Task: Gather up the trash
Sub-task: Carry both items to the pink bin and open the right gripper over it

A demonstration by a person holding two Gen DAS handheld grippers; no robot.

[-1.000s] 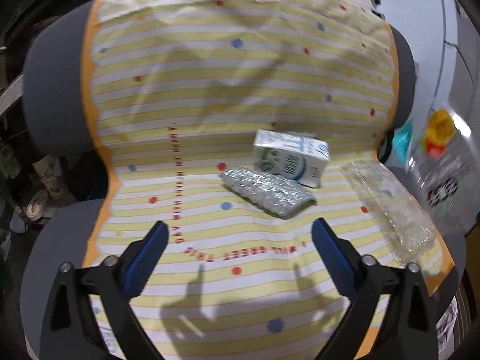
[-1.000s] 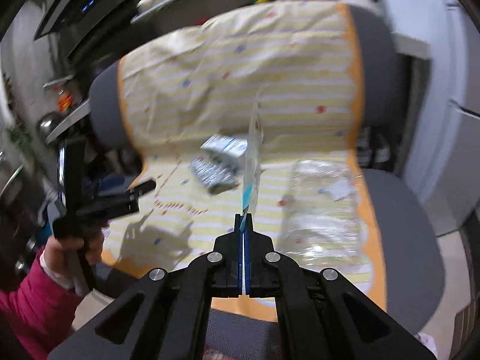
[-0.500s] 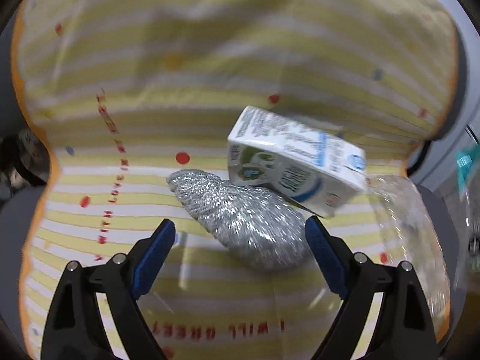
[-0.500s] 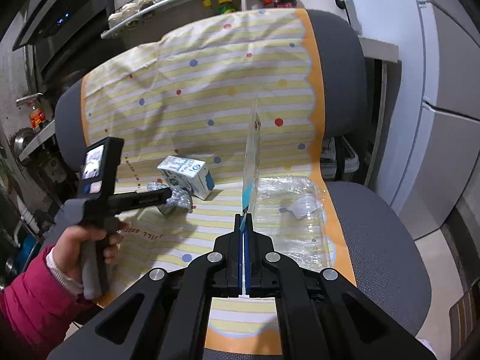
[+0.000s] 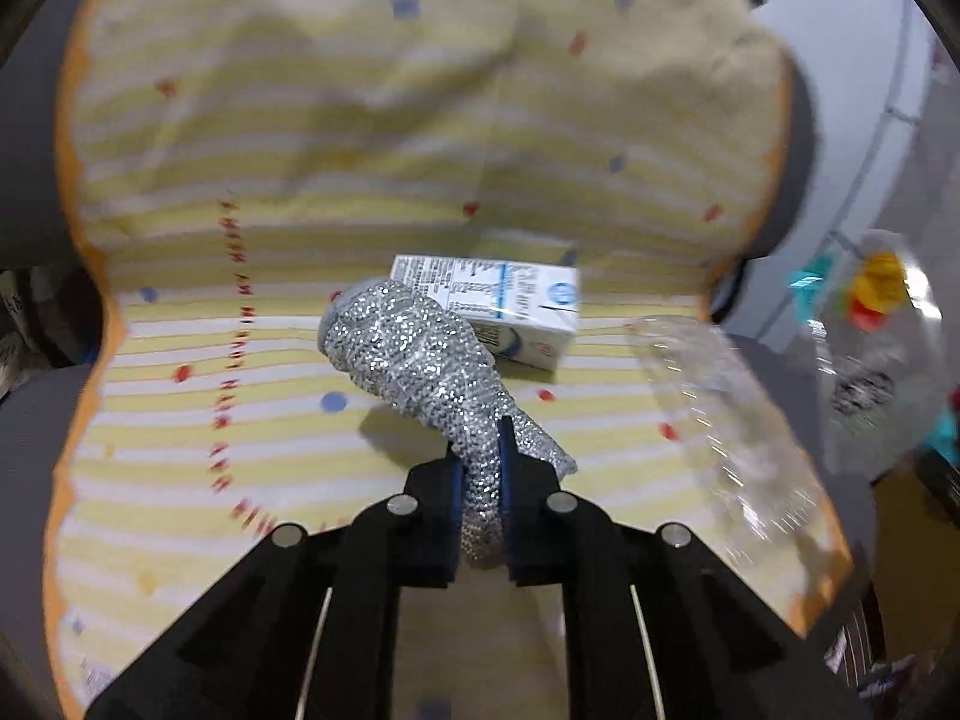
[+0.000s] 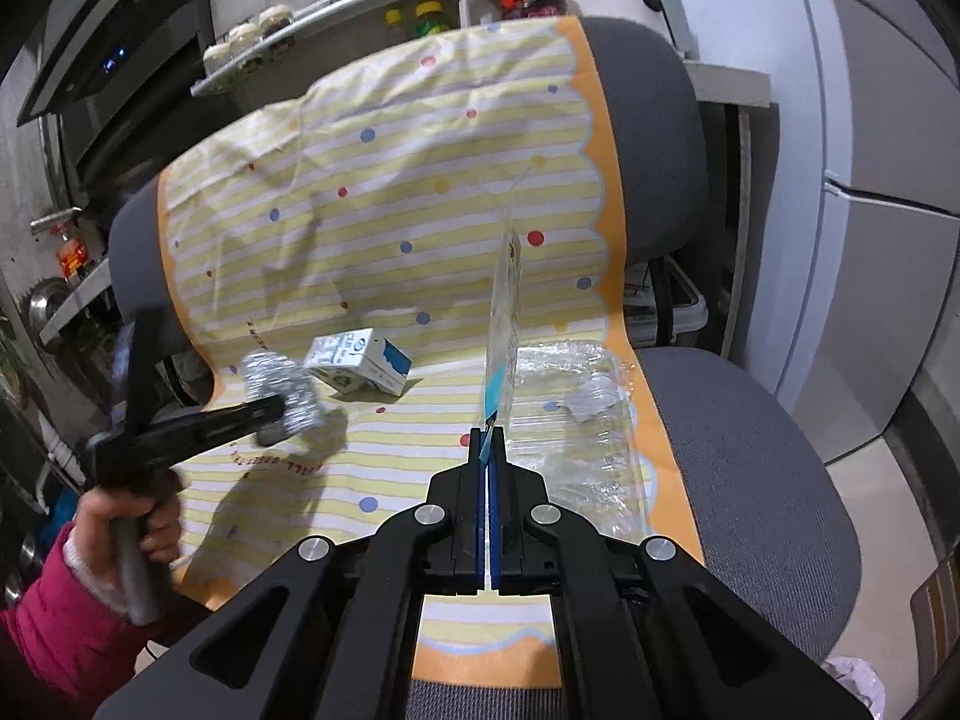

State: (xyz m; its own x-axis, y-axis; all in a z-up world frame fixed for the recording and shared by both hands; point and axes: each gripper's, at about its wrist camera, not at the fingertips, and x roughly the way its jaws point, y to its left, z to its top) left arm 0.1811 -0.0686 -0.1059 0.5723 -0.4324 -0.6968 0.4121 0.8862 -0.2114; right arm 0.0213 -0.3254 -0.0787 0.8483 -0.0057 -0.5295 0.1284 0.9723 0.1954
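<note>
A: What is seen from the left wrist view?

B: The left gripper [image 5: 480, 468] is seen with its blue-padded fingers [image 5: 457, 483] closed on the narrow end of a crumpled silver foil wrapper [image 5: 414, 354]. The wrapper is held lifted above the yellow-striped, dotted cloth cover [image 5: 300, 180] draped over the grey office chair [image 5: 798, 120]; a shadow is cast beneath it. A small white-and-blue milk carton [image 5: 516, 312] is lying on the cover just behind the wrapper. A clear crinkled plastic tray [image 5: 720, 420] is lying to the right, near the cover's edge.

A: What is added by the right wrist view?

B: The right gripper [image 6: 487, 438] is shown with its fingers pressed together on the lower edge of a thin transparent plastic bag [image 6: 504, 312], which is held upright and edge-on. The person's left hand [image 6: 129, 516], in a pink sleeve, is visible gripping the left tool's handle. A shelf of jars [image 6: 336, 6] behind the chair is shown only here.
</note>
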